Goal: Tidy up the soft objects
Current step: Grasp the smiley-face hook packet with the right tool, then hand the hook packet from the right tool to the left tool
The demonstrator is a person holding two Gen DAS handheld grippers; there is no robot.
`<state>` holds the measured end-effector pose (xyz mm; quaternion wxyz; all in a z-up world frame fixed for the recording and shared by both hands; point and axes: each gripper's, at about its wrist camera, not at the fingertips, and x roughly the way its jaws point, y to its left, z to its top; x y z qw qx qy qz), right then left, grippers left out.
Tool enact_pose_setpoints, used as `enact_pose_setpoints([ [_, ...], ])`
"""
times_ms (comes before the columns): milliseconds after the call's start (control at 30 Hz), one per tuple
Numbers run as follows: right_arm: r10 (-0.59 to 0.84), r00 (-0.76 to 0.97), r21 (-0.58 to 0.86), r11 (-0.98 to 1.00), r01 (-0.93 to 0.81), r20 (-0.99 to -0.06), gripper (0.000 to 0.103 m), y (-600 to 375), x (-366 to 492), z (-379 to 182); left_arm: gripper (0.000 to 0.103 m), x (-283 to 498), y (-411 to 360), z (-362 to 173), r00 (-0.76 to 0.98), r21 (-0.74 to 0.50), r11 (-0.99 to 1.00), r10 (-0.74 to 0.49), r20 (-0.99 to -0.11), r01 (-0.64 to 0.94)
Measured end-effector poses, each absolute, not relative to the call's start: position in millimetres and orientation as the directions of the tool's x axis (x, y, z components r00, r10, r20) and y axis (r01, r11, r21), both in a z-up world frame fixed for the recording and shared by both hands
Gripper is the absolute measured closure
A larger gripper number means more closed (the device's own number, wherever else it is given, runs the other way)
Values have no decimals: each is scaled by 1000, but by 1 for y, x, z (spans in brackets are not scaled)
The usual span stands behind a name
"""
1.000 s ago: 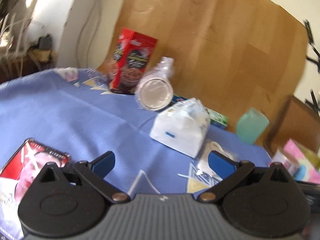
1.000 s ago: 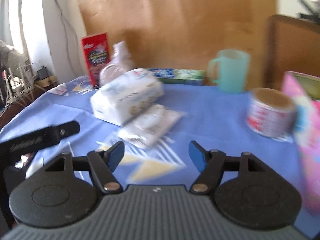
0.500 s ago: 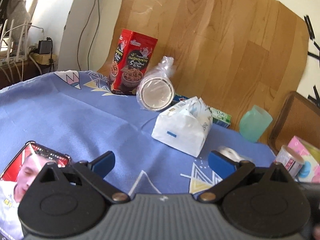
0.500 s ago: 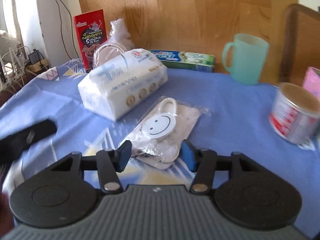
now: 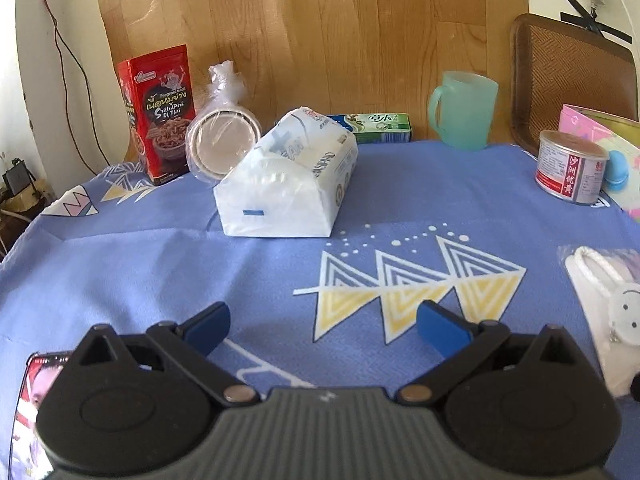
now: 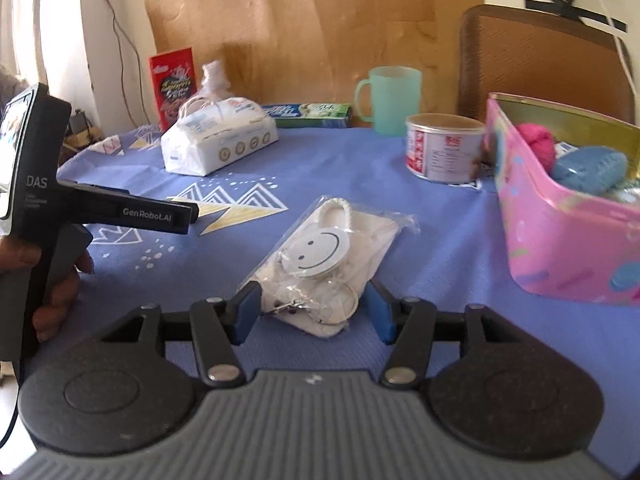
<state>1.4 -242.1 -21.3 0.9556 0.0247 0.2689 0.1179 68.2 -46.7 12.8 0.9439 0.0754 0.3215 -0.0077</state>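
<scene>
Glossy plastic pouch (image 6: 328,264), matt cloth tablecloth (image 6: 360,168)

A home: patterned tablecloth (image 5: 160,264), snack box (image 5: 160,112), mug (image 5: 464,110), wicker chair (image 5: 568,80).

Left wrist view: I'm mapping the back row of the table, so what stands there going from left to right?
Red snack box → wrapped stack of paper bowls → green toothpaste box → teal mug → tin can → pink tin.
</scene>
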Motion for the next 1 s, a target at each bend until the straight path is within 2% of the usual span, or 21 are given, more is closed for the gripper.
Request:
enact_pose_setpoints([
  [367, 258, 837, 119, 966, -229, -483, 32, -244, -7, -23, 0, 68, -47, 13, 795, 146, 988, 42, -605, 59],
  [1000, 280, 833, 143, 960, -240, -478, 26, -244, -8, -25, 0, 65, -53, 13, 811, 189, 980, 62, -581, 61],
])
